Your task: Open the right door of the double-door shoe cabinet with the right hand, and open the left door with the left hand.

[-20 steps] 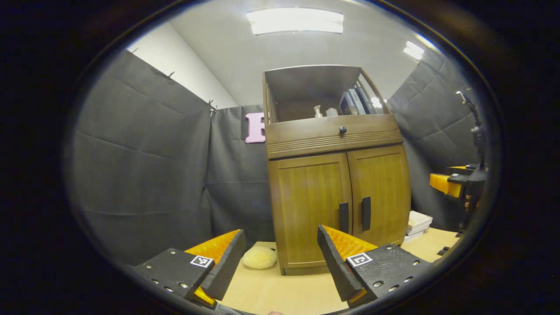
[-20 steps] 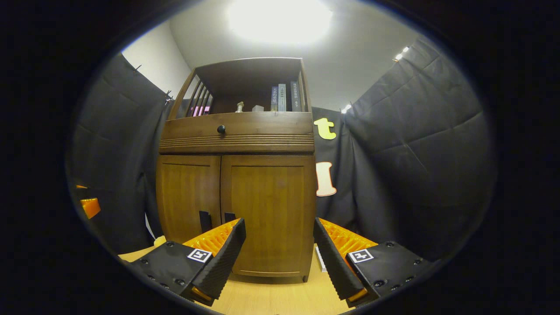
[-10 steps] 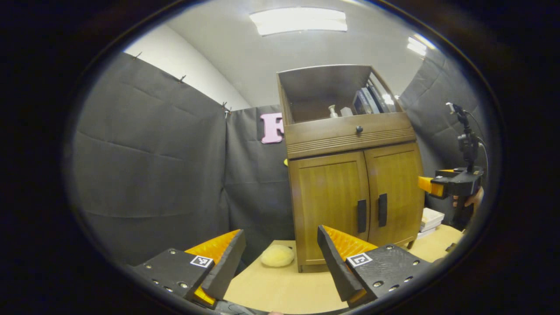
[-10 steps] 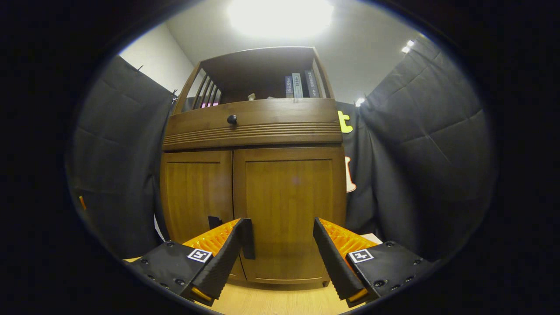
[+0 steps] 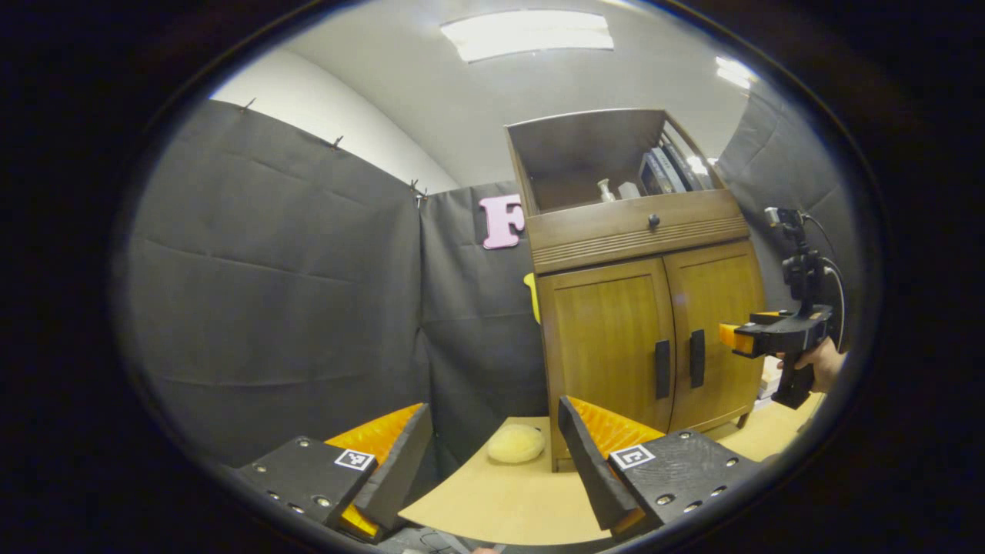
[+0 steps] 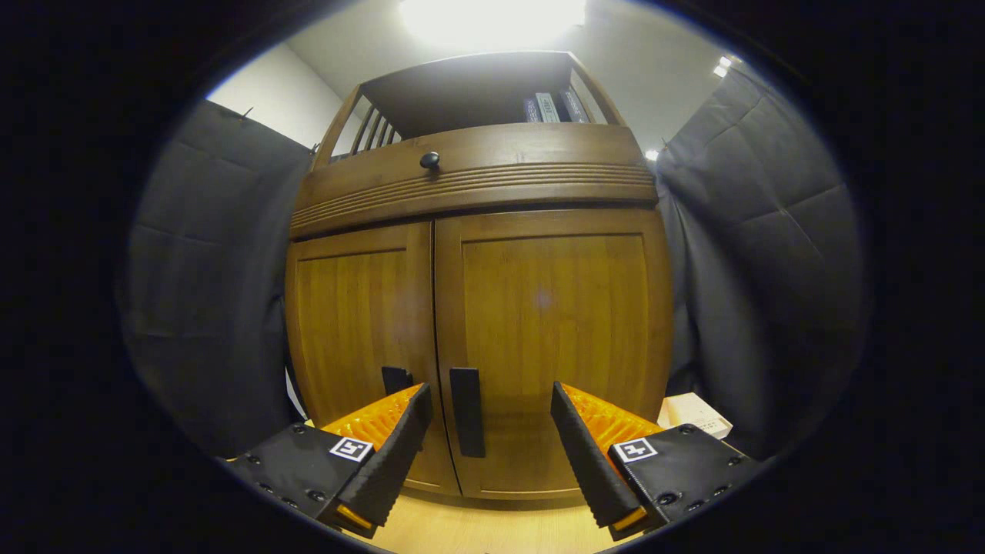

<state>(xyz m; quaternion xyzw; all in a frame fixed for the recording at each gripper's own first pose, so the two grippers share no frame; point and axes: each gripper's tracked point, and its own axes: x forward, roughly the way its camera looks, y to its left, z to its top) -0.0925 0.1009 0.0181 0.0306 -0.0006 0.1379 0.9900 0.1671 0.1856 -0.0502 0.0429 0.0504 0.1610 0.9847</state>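
Observation:
The wooden shoe cabinet (image 5: 642, 231) stands on the table with both doors shut. In the right gripper view the right door (image 6: 554, 308) is close ahead. Its black handle (image 6: 467, 412) stands between the fingers of my open right gripper (image 6: 489, 438), nearer the left finger and apart from both. The left door (image 6: 354, 315) has its handle (image 6: 396, 378) partly hidden behind that finger. In the left gripper view my left gripper (image 5: 492, 454) is open, empty and well back from the left door (image 5: 608, 346). A hand (image 5: 823, 365) holds the right gripper (image 5: 731, 337) in front of the right door (image 5: 719, 323).
A yellow puff (image 5: 517, 444) lies on the light wooden table (image 5: 508, 500) by the cabinet's left corner. A drawer with a black knob (image 6: 429, 160) sits above the doors, with books on the open shelf. A flat white box (image 6: 692, 412) lies right of the cabinet.
The right gripper has moved in toward the right door, so its handle now stands between the fingers. The left gripper has swung left, and the cabinet sits farther right in its view.

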